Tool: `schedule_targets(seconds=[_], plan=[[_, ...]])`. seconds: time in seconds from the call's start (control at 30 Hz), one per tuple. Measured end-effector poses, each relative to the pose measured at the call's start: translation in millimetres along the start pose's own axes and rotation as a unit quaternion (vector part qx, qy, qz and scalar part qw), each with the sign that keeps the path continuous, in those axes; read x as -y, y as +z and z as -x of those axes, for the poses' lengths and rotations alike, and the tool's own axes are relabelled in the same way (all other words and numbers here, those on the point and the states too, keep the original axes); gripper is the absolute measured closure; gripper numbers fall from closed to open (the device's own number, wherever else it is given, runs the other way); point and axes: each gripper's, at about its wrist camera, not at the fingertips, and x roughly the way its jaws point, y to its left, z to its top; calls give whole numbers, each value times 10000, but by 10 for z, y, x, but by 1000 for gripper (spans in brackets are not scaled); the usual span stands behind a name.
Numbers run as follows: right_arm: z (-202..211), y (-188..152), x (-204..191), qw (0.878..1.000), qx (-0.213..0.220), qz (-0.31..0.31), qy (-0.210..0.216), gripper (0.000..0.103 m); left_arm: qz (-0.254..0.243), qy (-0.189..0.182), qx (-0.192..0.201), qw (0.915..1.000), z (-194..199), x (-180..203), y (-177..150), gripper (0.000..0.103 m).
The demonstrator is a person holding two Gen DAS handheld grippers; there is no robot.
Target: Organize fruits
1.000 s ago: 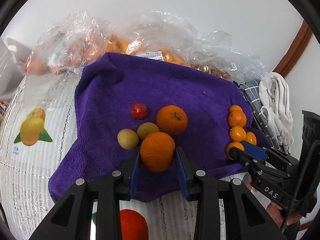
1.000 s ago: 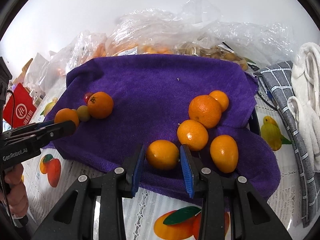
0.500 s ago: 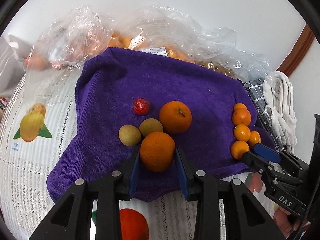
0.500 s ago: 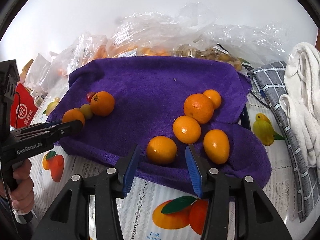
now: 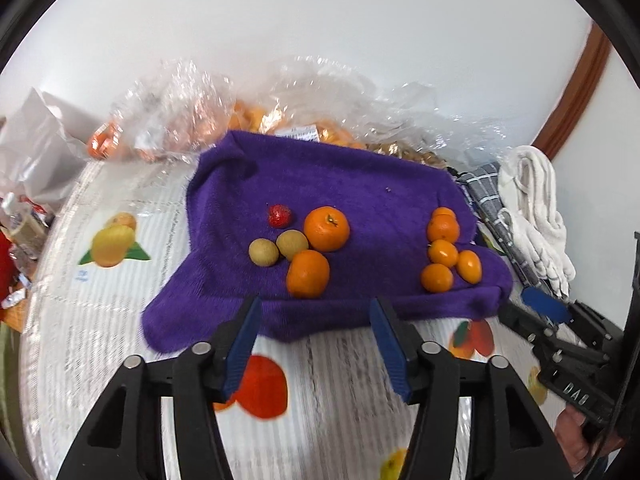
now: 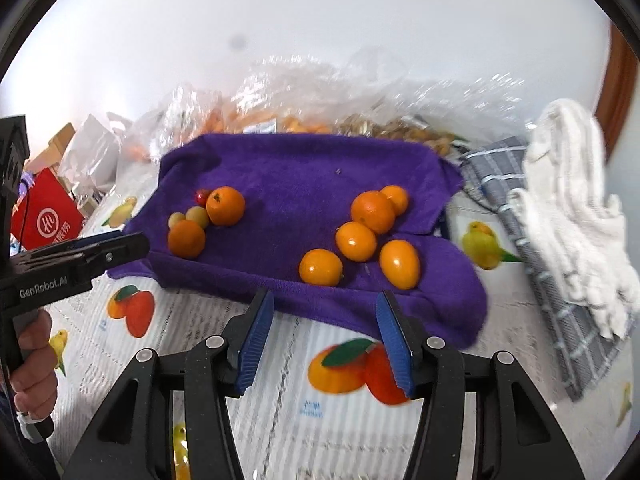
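A purple towel [image 5: 360, 192] holds two clusters of fruit. The left cluster has two oranges [image 5: 308, 273] [image 5: 326, 228], two yellow-green round fruits [image 5: 263, 252] and a red berry [image 5: 279, 215]. Several small oranges [image 5: 443, 253] form the right cluster. My left gripper [image 5: 314, 312] hovers just short of the towel's near edge, jaws opening, nothing between them. The right gripper [image 6: 325, 300] hangs in front of the nearest small orange [image 6: 321, 267], its jaws also opening and empty. Each gripper shows in the other's view: the right gripper [image 5: 548, 312] and the left gripper [image 6: 120, 244].
Clear plastic bags [image 5: 304, 96] of fruit lie behind the towel against the wall. A grey checked cloth [image 5: 486, 196] and a white towel [image 5: 536, 208] sit at the right. A red box [image 6: 46, 216] stands at the far left. The fruit-print tablecloth [image 5: 340, 380] lies under the grippers.
Both grippers have let go of the oranges they held, spread their jaws, and drawn back and upward. The two oranges stay on the towel.
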Motion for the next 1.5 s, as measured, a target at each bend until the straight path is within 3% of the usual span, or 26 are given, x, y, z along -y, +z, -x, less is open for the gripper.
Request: schedule_targets(seconds=[0.1, 0.37, 0.6, 0.63, 0.7, 0.8, 1.03, 1.5], plan=[[271, -43, 47, 9998, 177, -128, -29, 47, -106, 104, 205, 9997, 270, 85, -96, 36], [884, -243, 120, 9979, 505, -314, -237, 44, -394, 304, 609, 9969, 869, 395, -378, 28], [1335, -501, 226, 9959, 698, -430, -375, 43, -592, 452, 914, 9930, 1287, 632, -648, 16], [1379, -541, 238, 9956, 718, -460, -388, 41, -594, 481, 954, 9925, 1339, 655, -679, 15], [1490, -640, 267, 9945, 805, -487, -453, 21, -532, 543, 1042, 9916, 1443, 685, -757, 11], [1636, -774, 266, 9926, 966, -432, -588, 14, -482, 483, 1130, 9912, 1561, 711, -857, 4], [1845, -983, 279, 9900, 1141, -412, -717, 1, -494, 589, 1285, 9887, 1749, 828, -1051, 2], [2087, -1145, 253, 9881, 1282, -393, -752, 0, -558, 717, 1463, 9851, 1958, 960, -1186, 2]])
